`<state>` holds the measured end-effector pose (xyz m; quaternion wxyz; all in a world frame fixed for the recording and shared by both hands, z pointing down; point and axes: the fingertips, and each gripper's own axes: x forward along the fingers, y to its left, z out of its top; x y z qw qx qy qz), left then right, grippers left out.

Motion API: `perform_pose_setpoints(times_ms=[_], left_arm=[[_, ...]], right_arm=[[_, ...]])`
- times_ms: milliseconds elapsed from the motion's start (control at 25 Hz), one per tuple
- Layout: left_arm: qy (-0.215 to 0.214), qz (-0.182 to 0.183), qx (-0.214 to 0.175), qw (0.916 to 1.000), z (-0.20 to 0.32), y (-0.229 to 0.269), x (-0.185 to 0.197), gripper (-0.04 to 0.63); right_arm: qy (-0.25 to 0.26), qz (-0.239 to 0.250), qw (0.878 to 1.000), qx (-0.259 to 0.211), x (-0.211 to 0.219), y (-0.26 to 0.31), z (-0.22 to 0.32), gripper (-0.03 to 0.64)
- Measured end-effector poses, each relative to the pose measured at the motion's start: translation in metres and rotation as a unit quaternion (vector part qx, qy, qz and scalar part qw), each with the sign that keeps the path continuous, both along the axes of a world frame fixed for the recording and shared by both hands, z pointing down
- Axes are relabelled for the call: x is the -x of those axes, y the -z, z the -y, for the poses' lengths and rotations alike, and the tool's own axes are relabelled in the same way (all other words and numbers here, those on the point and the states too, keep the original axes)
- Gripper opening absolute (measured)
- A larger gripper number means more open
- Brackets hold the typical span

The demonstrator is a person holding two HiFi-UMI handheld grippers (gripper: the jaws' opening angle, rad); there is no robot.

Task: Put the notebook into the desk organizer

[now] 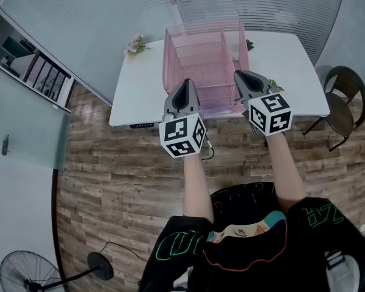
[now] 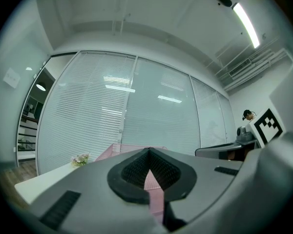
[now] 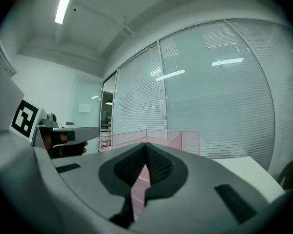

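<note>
Right now the pink desk organizer (image 1: 202,59) sits on the white bench (image 1: 140,96), towards its front edge; notebook can't be made out. L gripper (image 1: 185,83) & R gripper (image 1: 239,73) are held side by side on outstretched forearms, pointing level at it. Both jaws clenched, nothing btwn.

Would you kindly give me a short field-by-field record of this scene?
left gripper: shut, empty, pointing toward the desk organizer
right gripper: shut, empty, alongside the left one
desk organizer: pink mesh, standing on the table
table: white
notebook: not visible in any view
flowers: small bunch at the table's far left corner
</note>
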<state>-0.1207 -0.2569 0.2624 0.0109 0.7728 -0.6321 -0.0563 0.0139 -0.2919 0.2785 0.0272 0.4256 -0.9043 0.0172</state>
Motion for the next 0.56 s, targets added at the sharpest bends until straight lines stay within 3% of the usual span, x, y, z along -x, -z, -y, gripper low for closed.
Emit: perform_pose_setpoints(times_ms=[560], left_arm=[[0.003,0.0,0.005,1.0,0.001,-0.0045,-0.0042,-0.003]], right_arm=[[-0.001,-0.005,1.0,-0.01,-0.0075,0.0003,-0.0012,0.003]])
